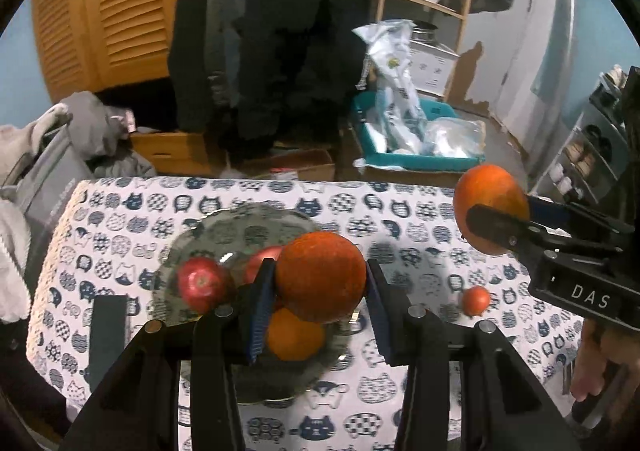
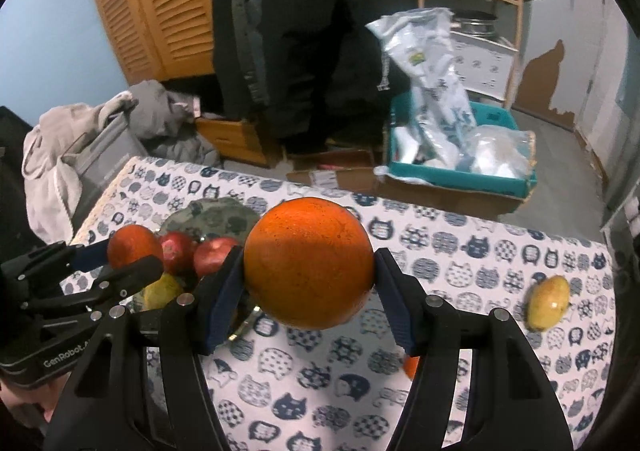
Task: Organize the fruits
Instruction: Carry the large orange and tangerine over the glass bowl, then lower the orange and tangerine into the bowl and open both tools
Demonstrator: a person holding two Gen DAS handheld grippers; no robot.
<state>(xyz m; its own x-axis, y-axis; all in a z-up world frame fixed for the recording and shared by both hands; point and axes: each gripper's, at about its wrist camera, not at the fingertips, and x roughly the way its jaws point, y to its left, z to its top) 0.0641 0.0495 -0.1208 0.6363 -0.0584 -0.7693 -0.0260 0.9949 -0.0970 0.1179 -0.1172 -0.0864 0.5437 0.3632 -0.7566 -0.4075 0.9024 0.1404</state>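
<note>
My left gripper (image 1: 320, 287) is shut on an orange (image 1: 320, 277) and holds it above a glass plate (image 1: 240, 227). On the plate lie a red apple (image 1: 200, 283), a second apple (image 1: 260, 263) and another orange (image 1: 294, 335). My right gripper (image 2: 310, 275) is shut on a second large orange (image 2: 310, 263) above the cat-print tablecloth (image 2: 320, 391); it also shows in the left wrist view (image 1: 492, 207) at the right. The left gripper shows at the left of the right wrist view (image 2: 132, 251) over the plate (image 2: 216, 215).
A small red-orange fruit (image 1: 476, 300) lies on the cloth right of the plate. A yellow pear-like fruit (image 2: 548, 301) lies near the table's right side. A dark block (image 1: 108, 339) sits at the left. Beyond the far edge are boxes, a teal bin (image 2: 460, 171) and clothes.
</note>
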